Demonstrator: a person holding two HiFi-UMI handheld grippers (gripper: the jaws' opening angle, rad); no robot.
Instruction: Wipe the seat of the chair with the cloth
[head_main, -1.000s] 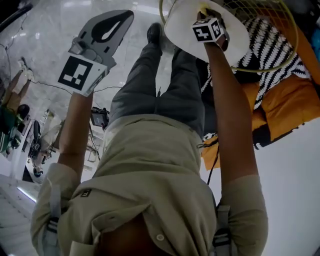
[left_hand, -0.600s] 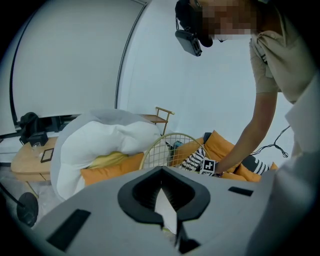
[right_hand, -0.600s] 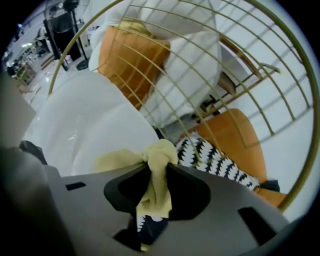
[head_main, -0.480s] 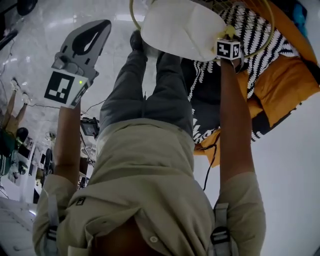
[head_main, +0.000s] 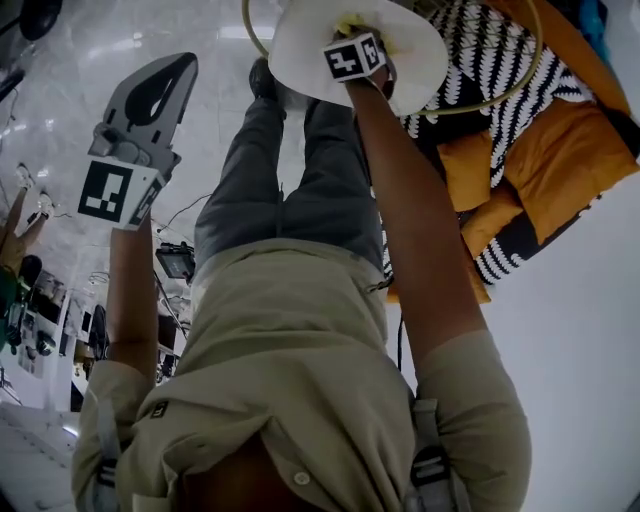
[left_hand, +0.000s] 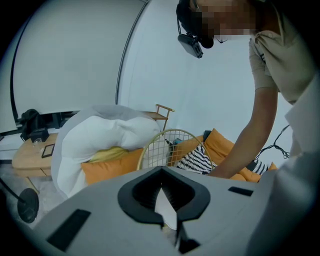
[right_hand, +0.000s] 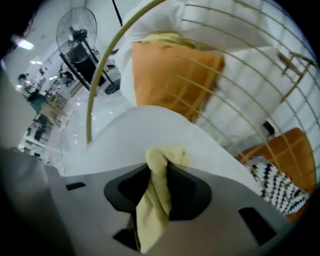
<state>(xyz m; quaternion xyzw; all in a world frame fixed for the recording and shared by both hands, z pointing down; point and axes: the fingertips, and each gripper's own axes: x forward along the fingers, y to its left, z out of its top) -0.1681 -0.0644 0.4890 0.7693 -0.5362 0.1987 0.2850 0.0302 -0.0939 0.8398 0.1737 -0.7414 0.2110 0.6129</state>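
Note:
The chair's round white seat (head_main: 420, 50) lies at the top of the head view, ringed by a gold wire frame (head_main: 505, 90). My right gripper (head_main: 352, 30) rests on the seat, shut on a yellow cloth (head_main: 349, 22) that presses against it. In the right gripper view the cloth (right_hand: 156, 197) hangs bunched between the jaws, its top touching the seat (right_hand: 150, 132), with the wire back (right_hand: 215, 75) beyond. My left gripper (head_main: 178, 66) hangs shut and empty over the floor, left of the chair. From the left gripper (left_hand: 161, 172) view, the wire back (left_hand: 167, 147) shows ahead.
A black-and-white striped pillow (head_main: 480, 55) and orange cushions (head_main: 560, 150) lie to the right of the chair. A white duvet (left_hand: 100, 135) lies over an orange cushion (right_hand: 170, 75). A standing fan (right_hand: 75, 30) is on the glossy floor. The person's shoe (head_main: 262, 78) is beside the seat.
My right gripper has slid the cloth leftward across the seat, from its right edge to its middle. The left gripper has only drifted a little to the left.

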